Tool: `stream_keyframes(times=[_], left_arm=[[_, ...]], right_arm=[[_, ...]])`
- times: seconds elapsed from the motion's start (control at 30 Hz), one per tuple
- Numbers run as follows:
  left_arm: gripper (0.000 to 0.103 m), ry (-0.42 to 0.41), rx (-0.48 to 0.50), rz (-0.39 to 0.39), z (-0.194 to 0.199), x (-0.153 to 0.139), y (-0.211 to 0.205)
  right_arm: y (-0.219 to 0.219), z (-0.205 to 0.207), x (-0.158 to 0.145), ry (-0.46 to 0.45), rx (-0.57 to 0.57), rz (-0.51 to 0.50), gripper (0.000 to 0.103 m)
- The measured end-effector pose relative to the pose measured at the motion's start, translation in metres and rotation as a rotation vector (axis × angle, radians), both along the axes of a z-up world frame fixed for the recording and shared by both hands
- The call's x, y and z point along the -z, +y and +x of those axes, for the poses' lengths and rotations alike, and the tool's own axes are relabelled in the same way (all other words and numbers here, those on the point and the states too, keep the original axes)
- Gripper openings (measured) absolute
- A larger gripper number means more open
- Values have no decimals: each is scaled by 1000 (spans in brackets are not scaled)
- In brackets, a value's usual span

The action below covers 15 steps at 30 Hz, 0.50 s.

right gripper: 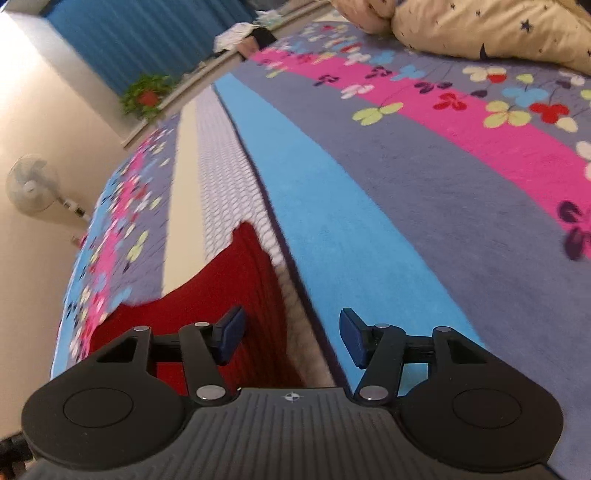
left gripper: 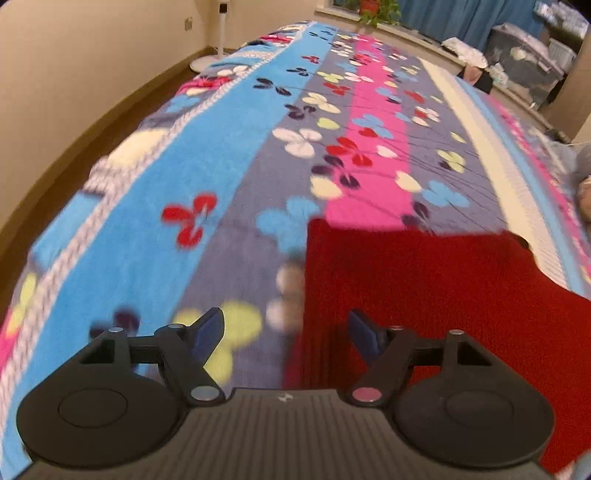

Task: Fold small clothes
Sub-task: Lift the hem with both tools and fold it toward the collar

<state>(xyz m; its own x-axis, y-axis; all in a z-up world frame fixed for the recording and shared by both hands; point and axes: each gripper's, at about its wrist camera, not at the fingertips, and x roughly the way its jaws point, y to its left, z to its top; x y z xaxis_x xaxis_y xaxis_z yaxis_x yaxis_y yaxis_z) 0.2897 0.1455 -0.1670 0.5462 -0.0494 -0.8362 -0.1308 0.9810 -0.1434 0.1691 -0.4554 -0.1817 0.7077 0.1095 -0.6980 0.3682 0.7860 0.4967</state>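
Note:
A red knitted garment (left gripper: pixel 424 288) lies flat on a flowered bedspread (left gripper: pixel 229 155). In the left wrist view it fills the lower right, and my left gripper (left gripper: pixel 286 334) is open and empty above its left edge. In the right wrist view the same red garment (right gripper: pixel 229 280) lies at the lower left, with a notched upper edge. My right gripper (right gripper: pixel 291 338) is open and empty over the garment's right edge, its left finger (right gripper: pixel 231 334) above the red cloth. The bedspread (right gripper: pixel 369 192) runs away in blue, grey and pink stripes.
A standing fan (right gripper: pixel 33 188) and a cream wall are to one side of the bed. A potted plant (right gripper: pixel 147 96) sits on a sill by blue curtains (right gripper: pixel 147 33). A star-patterned quilt (right gripper: pixel 480 26) lies at the bed's far end. Clutter and bags (left gripper: pixel 524 55) stand beyond the bed.

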Motion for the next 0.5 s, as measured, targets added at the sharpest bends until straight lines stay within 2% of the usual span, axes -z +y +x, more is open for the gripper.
stream_keyframes(times=[0.2, 0.23, 0.27, 0.3, 0.33, 0.37, 0.4, 0.5], left_arm=[[79, 51, 23, -65, -72, 15, -8], [80, 62, 32, -75, -77, 19, -11], [80, 69, 36, -79, -81, 21, -14], [74, 70, 39, -72, -82, 22, -18], [47, 60, 43, -65, -83, 19, -21], [31, 47, 49, -87, -83, 12, -22], [21, 37, 34, -86, -83, 6, -22], [17, 1, 15, 4, -82, -5, -21]], right_arm=[[24, -45, 12, 66, -95, -19, 58], [29, -47, 15, 72, -105, -25, 55], [34, -47, 18, 78, -124, -43, 42], [38, -48, 18, 94, -113, -83, 13], [39, -49, 15, 98, -96, -101, 11], [38, -53, 8, 82, -77, -97, 11], [36, -58, -2, 62, -50, -113, 11], [27, -70, -10, 70, -16, -125, 10]])
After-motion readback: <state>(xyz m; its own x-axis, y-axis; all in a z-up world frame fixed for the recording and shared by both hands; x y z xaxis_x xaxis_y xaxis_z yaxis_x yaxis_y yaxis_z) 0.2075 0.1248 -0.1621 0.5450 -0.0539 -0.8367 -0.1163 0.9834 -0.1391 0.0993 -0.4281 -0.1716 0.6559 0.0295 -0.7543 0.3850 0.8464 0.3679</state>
